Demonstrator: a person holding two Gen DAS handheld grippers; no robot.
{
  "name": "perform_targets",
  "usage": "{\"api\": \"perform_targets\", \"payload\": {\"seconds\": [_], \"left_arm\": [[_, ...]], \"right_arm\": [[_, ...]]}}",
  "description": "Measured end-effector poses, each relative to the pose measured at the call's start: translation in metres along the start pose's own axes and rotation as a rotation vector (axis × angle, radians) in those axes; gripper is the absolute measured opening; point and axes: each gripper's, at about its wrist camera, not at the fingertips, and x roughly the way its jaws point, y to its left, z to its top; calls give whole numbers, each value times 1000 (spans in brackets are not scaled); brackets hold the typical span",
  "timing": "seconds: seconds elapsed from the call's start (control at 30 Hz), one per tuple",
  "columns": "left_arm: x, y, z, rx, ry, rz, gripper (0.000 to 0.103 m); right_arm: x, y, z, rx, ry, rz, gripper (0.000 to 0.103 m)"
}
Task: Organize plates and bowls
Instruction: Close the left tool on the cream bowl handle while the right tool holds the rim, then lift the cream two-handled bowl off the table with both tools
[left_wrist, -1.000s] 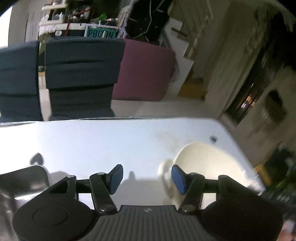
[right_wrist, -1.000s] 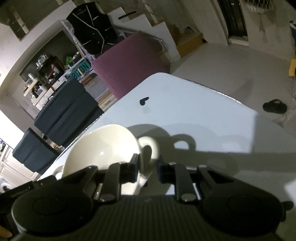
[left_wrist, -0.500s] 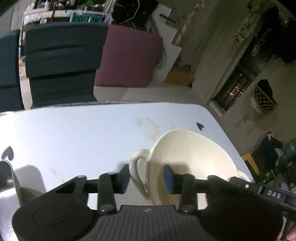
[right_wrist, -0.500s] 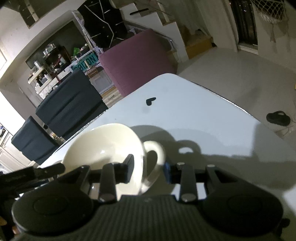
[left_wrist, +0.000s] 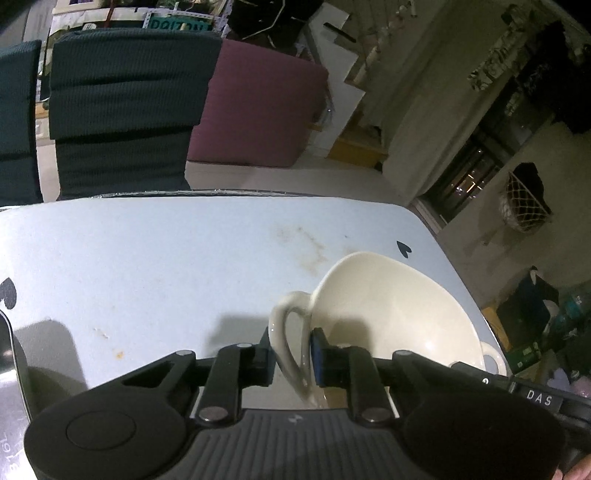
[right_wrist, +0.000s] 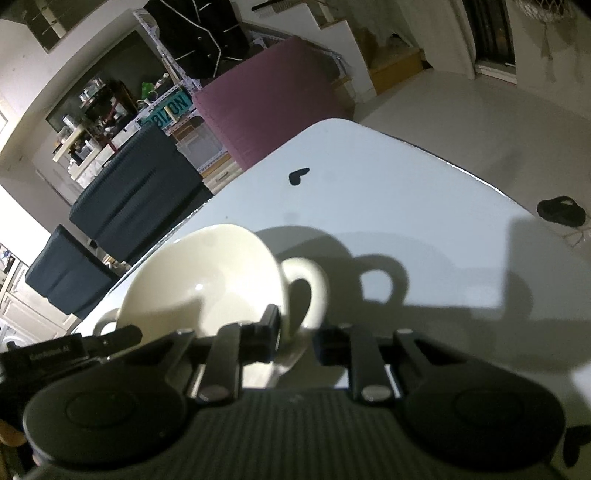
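A cream bowl (left_wrist: 388, 306) with a loop handle on each side stands on the white table (left_wrist: 147, 258). My left gripper (left_wrist: 291, 354) straddles the bowl's left handle (left_wrist: 284, 332); its jaws are closing, and the pads press the strap from both sides. In the right wrist view the same bowl (right_wrist: 207, 273) sits low and left of centre. My right gripper (right_wrist: 297, 338) has the other handle (right_wrist: 310, 291) between its fingers, closing onto it. Each gripper's body shows at the edge of the other's view.
A stainless steel vessel (left_wrist: 11, 369) stands at the table's left edge. Dark chairs (left_wrist: 125, 110) and a purple block (left_wrist: 258, 107) lie beyond the far edge. The table's right edge (right_wrist: 480, 184) drops to the floor, where a slipper (right_wrist: 561, 210) lies.
My left gripper moved right and down to the bowl's left handle and narrowed around it. The right jaws widened briefly, then narrowed on the other handle again.
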Motion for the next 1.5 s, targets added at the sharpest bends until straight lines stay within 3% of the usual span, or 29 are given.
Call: {"api": "perform_targets", "payload": {"seconds": [0.83,1.03,1.33,1.5], "left_arm": [[-22,-15,-18,35,-87,3,20],[-23,-20,-22,38,-69,17,20],[-10,-13,-20,6,-28,9,21],[-5,-13,-13,17,-20,9,23]], "right_arm": [[-13,11,-3,-110,-65,-41,22],[-18,9,-2,-95,-77,-34,22],[-3,1,-3,-54,0,-36,23],[7,1,6,-39,-7,-39,33]]}}
